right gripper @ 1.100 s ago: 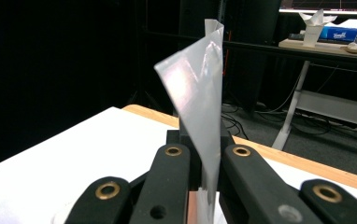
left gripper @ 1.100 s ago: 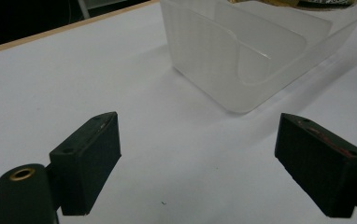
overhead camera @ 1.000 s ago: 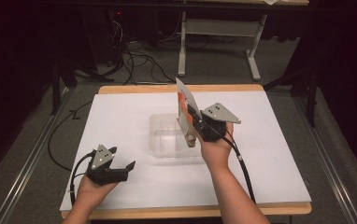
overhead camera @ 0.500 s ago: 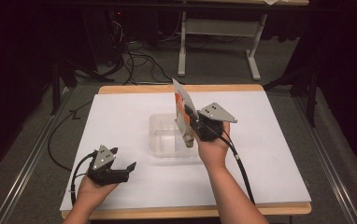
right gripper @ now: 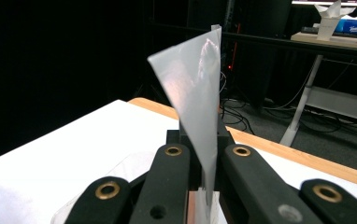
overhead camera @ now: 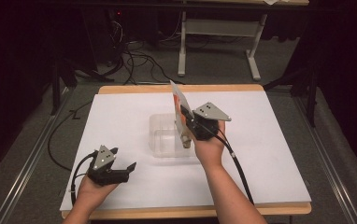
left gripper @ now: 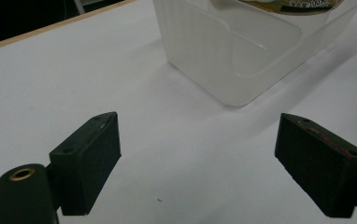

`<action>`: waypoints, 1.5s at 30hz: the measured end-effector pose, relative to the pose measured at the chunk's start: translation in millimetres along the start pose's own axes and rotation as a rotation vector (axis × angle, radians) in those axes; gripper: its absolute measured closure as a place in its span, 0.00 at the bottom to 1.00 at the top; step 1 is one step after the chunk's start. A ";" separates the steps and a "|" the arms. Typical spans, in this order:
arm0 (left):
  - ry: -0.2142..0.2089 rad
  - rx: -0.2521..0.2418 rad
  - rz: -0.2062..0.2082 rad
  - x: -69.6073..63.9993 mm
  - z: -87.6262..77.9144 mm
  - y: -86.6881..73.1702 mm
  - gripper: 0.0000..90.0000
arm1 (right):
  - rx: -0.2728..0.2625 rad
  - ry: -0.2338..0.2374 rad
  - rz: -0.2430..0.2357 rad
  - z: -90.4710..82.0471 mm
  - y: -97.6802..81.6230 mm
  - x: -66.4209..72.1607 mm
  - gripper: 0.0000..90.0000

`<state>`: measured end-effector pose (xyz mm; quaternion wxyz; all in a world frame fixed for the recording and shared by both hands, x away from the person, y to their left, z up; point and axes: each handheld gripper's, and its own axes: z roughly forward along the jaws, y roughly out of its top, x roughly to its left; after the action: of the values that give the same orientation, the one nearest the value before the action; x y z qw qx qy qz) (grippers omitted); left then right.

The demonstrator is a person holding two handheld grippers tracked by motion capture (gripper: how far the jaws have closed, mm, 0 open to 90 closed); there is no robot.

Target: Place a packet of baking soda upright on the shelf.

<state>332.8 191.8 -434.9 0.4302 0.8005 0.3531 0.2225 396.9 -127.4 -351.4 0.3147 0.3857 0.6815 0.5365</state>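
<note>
We see a flat packet [overhead camera: 180,112] standing upright over the clear plastic tub [overhead camera: 165,140] mid-desk, clenched between the jaws of our right gripper [overhead camera: 184,122]. Our left gripper [overhead camera: 126,169] rests near the desk's [overhead camera: 270,154] front edge, jaws wide apart, holding nothing.

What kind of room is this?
Probably a lab or workshop: a white-topped table under dark surroundings, cables tangled on the floor, and a person holding a gripper in each hand.
</note>
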 end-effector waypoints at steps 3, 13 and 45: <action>-0.002 0.002 0.000 0.0 0.1 0.0 0.16 | 0.004 0.001 0.006 1.0 -0.7 0.1 1.00; -0.003 0.003 -0.001 0.2 0.0 -0.1 0.16 | 0.026 -0.003 0.004 8.3 -6.8 -2.3 1.00; -0.008 0.001 -0.005 -0.2 0.0 -0.1 0.16 | 0.043 0.012 0.030 11.1 -25.7 -1.7 1.00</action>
<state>332.6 191.8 -435.0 0.4319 0.8005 0.3537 0.2180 402.3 -126.7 -378.9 0.2943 0.3991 0.6889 0.5288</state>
